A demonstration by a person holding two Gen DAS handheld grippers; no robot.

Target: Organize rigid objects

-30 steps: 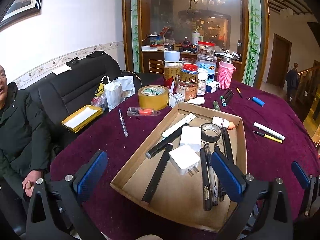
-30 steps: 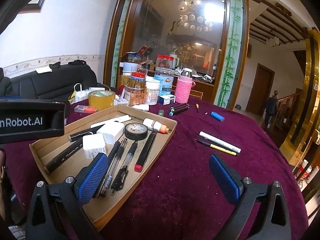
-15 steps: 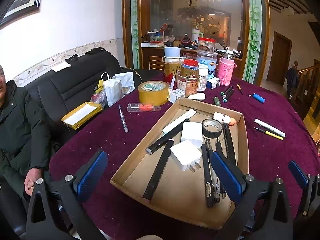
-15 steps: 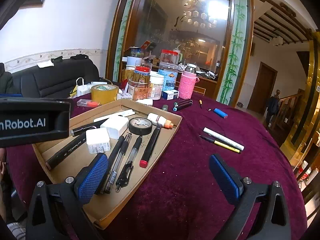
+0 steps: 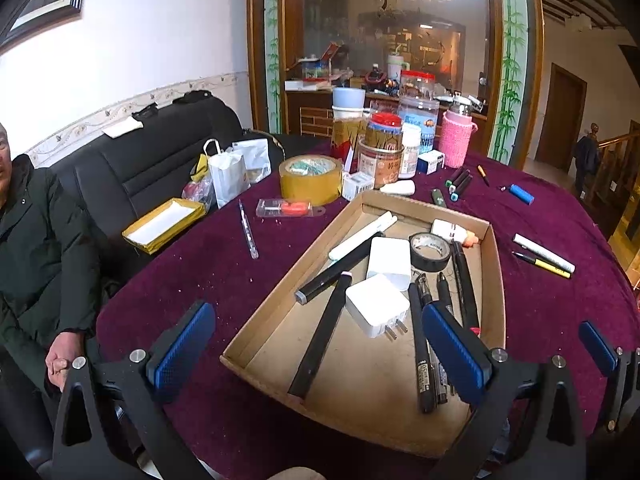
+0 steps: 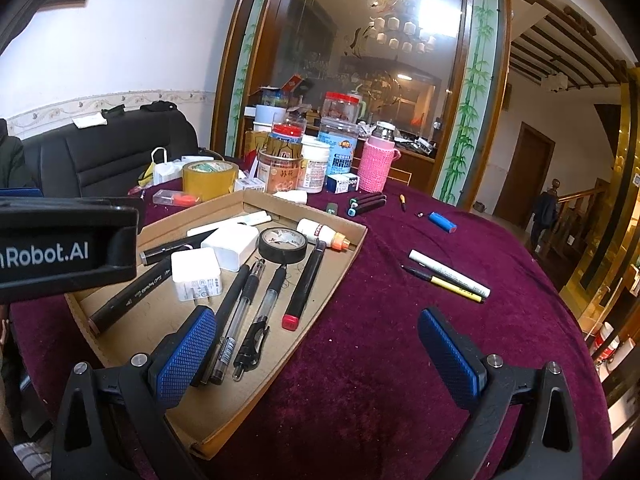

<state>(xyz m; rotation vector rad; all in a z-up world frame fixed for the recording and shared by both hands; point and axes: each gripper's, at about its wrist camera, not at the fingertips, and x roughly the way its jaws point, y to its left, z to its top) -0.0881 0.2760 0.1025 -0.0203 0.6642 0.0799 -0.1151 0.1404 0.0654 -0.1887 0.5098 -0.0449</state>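
"Robot.AI" on the left tongs (image 6: 68, 254) body

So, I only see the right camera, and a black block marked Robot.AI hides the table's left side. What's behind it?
Observer: A thin clear pen lies alone on the purple cloth, left of the cardboard tray.
Operator: Anything past the table edge?
Observer: A flat yellow box rests on the black sofa, open side up.
Operator: Is anyone sitting there?
Observer: Yes, a person in a dark jacket, one hand resting low beside the table.
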